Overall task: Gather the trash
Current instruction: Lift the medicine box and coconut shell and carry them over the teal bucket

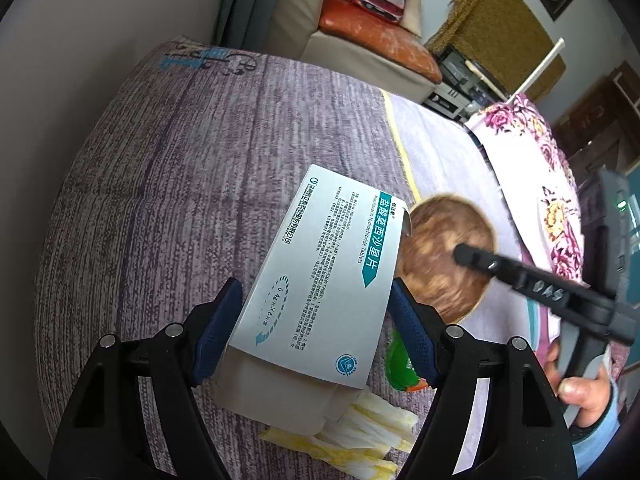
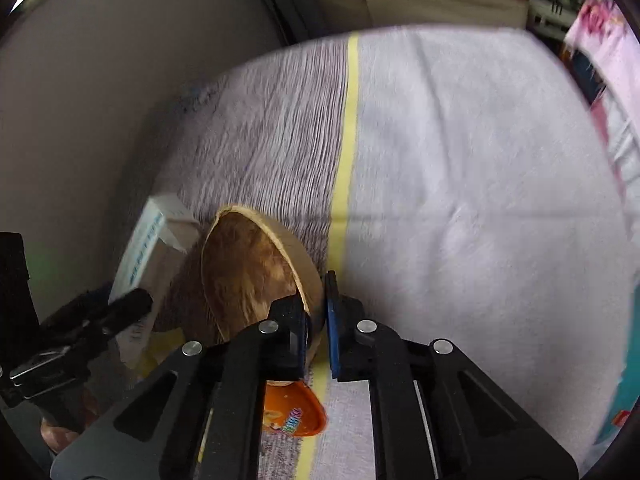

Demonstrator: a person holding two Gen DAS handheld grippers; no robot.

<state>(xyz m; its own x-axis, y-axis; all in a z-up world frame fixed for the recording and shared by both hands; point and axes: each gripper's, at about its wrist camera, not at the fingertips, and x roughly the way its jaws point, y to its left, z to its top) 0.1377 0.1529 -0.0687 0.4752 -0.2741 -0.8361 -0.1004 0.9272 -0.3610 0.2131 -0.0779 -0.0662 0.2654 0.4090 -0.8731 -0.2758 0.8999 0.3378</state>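
My left gripper is shut on a white and teal medicine box and holds it above the purple bedspread. My right gripper is shut on the rim of a brown wooden bowl and holds it tilted, lifted off the bed. The bowl also shows in the left wrist view, beside the box, with the right gripper reaching over it. The box shows at the left in the right wrist view. Crumpled white and yellow wrappers lie under the box.
A green wrapper lies by the left gripper's right finger. An orange snack packet lies under the right gripper. A floral quilt lies at the right of the bed. A beige sofa stands beyond the bed.
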